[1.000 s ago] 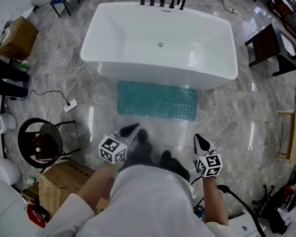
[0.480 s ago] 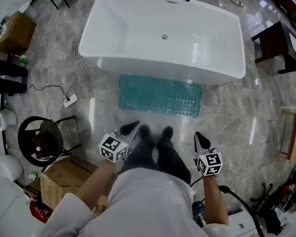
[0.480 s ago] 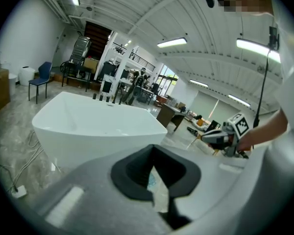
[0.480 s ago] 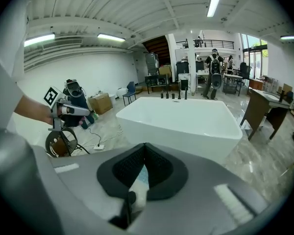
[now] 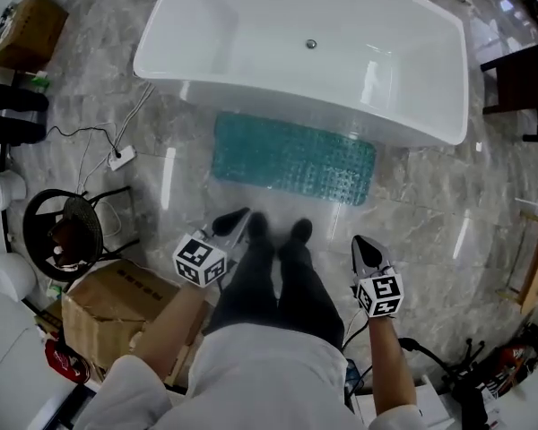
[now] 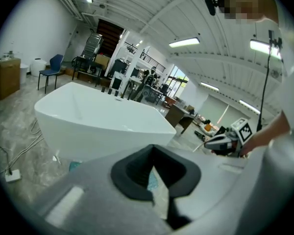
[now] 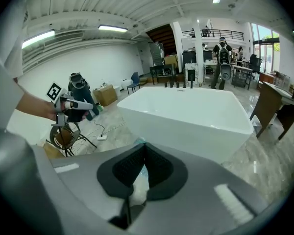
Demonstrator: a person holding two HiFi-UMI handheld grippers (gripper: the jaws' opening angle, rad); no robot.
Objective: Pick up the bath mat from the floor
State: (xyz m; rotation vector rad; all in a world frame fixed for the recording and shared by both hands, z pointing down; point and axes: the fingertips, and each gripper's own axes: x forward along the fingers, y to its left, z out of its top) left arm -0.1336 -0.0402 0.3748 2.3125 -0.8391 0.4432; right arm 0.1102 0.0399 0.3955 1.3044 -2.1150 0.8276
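Note:
A teal bath mat [image 5: 293, 158] lies flat on the marble floor right in front of the white bathtub [image 5: 251, 43]. My left gripper [image 5: 235, 220] hovers to the left of my shoes, short of the mat's near edge, shut and empty. My right gripper [image 5: 363, 246] is shut too, holding nothing, below the mat's right end. In the left gripper view only a sliver of the mat [image 6: 151, 181] shows between the jaws. The right gripper view shows the tub [image 7: 186, 116] ahead and the left gripper [image 7: 76, 104] off to the left.
A power strip [image 5: 120, 158] with cables lies on the floor left of the mat. A fan [image 5: 58, 238] and a cardboard box [image 5: 117, 305] stand at my left. A dark wooden stool [image 5: 524, 88] stands at the right, beside the tub.
The view has dropped closer to the floor and forward: mat and tub appear larger and higher in the frame. Both grippers kept their spacing and stayed shut.

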